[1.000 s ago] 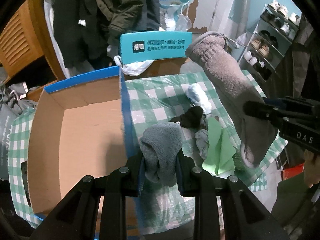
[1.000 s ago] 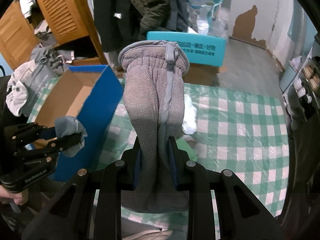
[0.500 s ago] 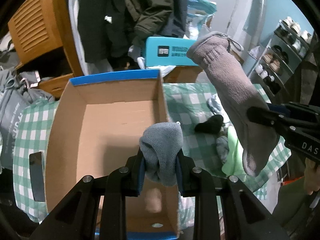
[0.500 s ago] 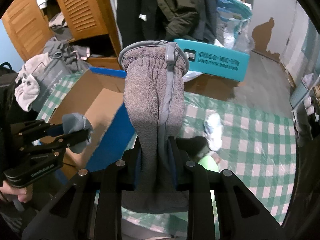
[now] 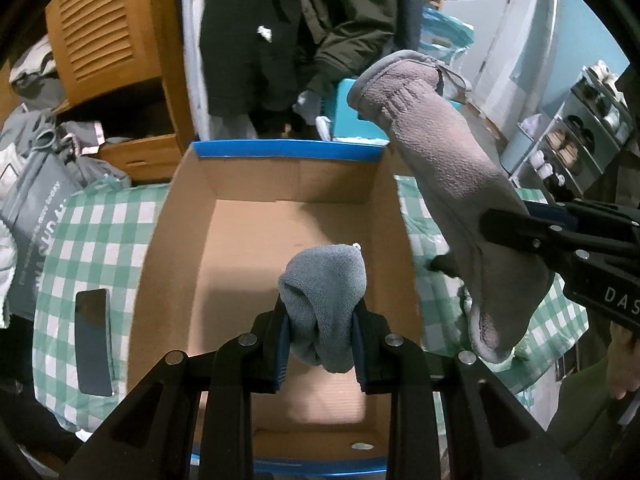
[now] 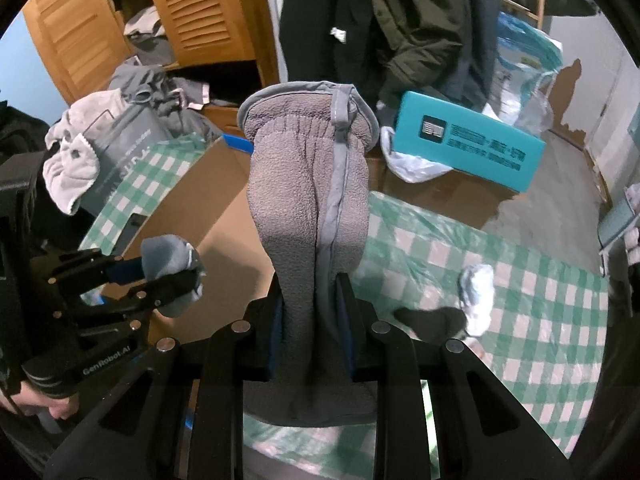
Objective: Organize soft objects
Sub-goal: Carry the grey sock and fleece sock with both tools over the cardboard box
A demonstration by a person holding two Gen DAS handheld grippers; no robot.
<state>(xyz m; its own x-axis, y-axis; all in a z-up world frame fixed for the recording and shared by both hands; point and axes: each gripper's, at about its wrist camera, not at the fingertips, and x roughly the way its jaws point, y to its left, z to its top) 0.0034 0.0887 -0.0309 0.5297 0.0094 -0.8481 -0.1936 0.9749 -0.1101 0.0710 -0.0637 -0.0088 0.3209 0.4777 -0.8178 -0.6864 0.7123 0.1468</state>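
Socks are up in the air, one in each tool. Nearest, the left gripper (image 5: 322,334) is clamped on a small bluish-grey sock (image 5: 325,292), bunched into a lump between its pads and hanging above the open cardboard box (image 5: 176,248) directly beneath it. The box has blue edging along its rim. Off to that gripper's right, the right gripper (image 6: 312,334) pinches a long grey fleece sock (image 6: 306,200) near its toe end, the cuff sticking up and away from the fingers; it hangs over the green checked tablecloth (image 6: 520,292) just beside the box's right wall. Ahead and right of the right gripper a black sock (image 6: 436,320) lies on the cloth, touching a pale rolled sock (image 6: 476,292) just past it. Left of the left gripper, a dark phone (image 5: 93,352) lies flat on the cloth beside the box. Farther off, behind the box, a teal carton (image 6: 468,146) sits tilted, with dark coats (image 6: 400,12) hanging beyond it.
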